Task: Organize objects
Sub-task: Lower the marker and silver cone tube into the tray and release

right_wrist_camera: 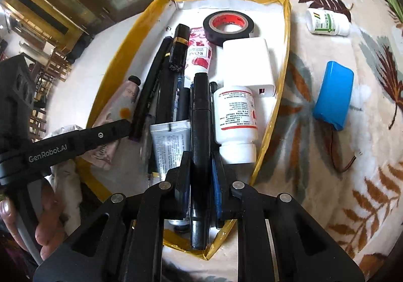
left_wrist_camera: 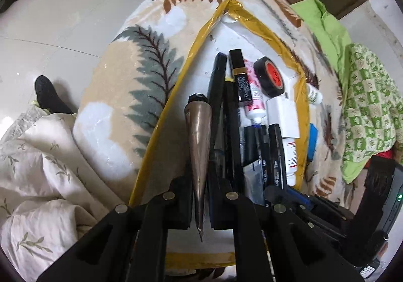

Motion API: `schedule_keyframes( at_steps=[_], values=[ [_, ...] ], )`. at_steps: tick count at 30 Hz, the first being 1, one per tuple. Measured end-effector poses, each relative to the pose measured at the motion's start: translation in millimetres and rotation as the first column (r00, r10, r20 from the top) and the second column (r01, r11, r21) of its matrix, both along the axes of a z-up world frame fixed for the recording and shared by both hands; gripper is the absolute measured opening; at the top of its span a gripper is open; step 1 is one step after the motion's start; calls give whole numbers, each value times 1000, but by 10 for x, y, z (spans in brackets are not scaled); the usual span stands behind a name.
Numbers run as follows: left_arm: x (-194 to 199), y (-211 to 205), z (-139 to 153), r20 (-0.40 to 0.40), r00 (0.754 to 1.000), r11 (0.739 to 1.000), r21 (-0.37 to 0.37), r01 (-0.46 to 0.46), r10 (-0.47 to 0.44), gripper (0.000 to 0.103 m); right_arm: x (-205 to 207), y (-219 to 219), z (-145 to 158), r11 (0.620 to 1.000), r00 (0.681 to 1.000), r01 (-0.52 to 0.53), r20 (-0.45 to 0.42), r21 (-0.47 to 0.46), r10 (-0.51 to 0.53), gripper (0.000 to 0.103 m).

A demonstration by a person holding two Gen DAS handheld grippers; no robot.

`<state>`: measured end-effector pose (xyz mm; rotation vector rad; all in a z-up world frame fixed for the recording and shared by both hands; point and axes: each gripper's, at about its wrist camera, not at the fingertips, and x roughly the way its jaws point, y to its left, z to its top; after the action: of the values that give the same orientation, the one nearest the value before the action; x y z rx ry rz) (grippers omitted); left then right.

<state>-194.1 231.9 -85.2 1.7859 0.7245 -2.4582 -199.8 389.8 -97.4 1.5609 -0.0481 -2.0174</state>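
Note:
A white foam tray with a yellow taped rim (right_wrist_camera: pixel 282 55) (left_wrist_camera: pixel 161 115) lies on a leaf-patterned blanket and is packed with pens, tubes and bottles. My left gripper (left_wrist_camera: pixel 199 196) is shut on the crimped end of a tapered pinkish cream tube (left_wrist_camera: pixel 197 146) with a black cap; the tube lies along the tray's left side (right_wrist_camera: pixel 121 105). My right gripper (right_wrist_camera: pixel 200 163) is shut on a thick black marker (right_wrist_camera: pixel 200 126), which points into the tray's middle, beside a white pill bottle (right_wrist_camera: pixel 236 118).
The tray also holds a black tape roll (right_wrist_camera: pixel 228 24), a white charger (right_wrist_camera: pixel 245 63), a rose-print tube (right_wrist_camera: pixel 199 55) and a gold-banded black stick (right_wrist_camera: pixel 178 45). On the blanket to the right lie a small green-labelled bottle (right_wrist_camera: pixel 327 21) and a blue battery pack (right_wrist_camera: pixel 333 95). The blanket drops to the floor on the left.

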Motion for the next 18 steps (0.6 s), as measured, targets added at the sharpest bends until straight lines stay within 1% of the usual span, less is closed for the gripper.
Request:
schedule_keyframes(
  at_steps=[2, 4, 8, 11, 13, 15, 18],
  values=[
    [8, -6, -11, 9, 1000, 1000, -7, -5, 5, 9, -16, -21, -11, 1000, 1000, 0, 1, 6, 0, 15],
    [16, -37, -17, 8, 1000, 1000, 11, -17, 17, 9, -44, -26, -19, 1000, 1000, 3, 4, 0, -3, 15],
    [54, -146, -13, -14, 999, 994, 99, -44, 46, 9, -80, 7, -52, 999, 999, 18, 31, -38, -17, 15],
    [83, -254, -11, -29, 996, 981, 176, -79, 85, 9, -87, 34, -60, 998, 999, 27, 45, -54, -25, 15],
    [95, -300, -21, -27, 994, 974, 204, -99, 107, 10, -70, 43, -53, 998, 999, 31, 42, -60, -28, 17],
    [83, -289, -24, -17, 994, 975, 196, -102, 108, 10, -53, 42, -41, 998, 999, 23, 37, -65, -21, 18],
    [63, -208, -18, 0, 996, 985, 148, -86, 87, 11, -41, 52, -16, 997, 999, 22, 36, -74, -19, 19]
  ],
)
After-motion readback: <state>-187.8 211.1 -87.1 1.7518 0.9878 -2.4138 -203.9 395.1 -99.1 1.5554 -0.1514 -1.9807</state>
